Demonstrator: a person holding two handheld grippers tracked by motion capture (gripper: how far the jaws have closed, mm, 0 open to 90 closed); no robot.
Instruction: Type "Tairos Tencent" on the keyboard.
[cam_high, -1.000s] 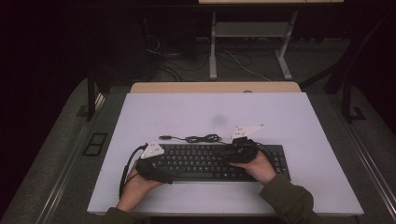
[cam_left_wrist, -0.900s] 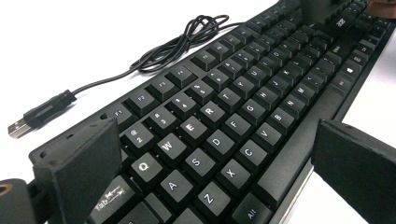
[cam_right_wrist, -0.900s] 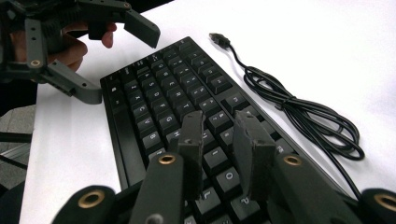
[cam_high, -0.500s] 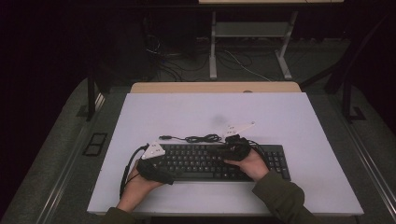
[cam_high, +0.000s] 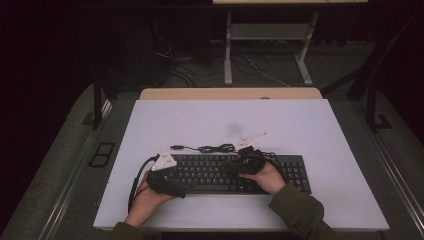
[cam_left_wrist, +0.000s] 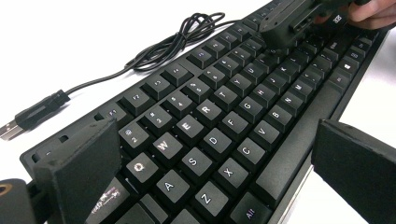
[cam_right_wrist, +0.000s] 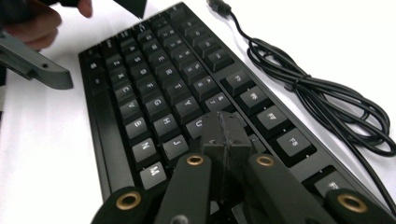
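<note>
The right tool has its two black jaws pressed together with nothing between them, making one blunt tip that hovers just over or touches the keys near the middle of the keyboard, around the U and J keys; contact cannot be told for sure. The jaws have just been closing. The left tool has its jaws spread wide, one on each side of the keyboard's left end, bracing its front and back edges, though whether the pads press is unclear. The keyboard lies flat near the front edge of the white desk, with its cable coiled loosely behind it and the plug lying free.

The step looks like pressing a key with the closed tip. To do it well, keep the left tool steady so the keyboard cannot slide, centre the tip over a single key, and push straight down gently, so neighbouring keys stay untouched.
</note>
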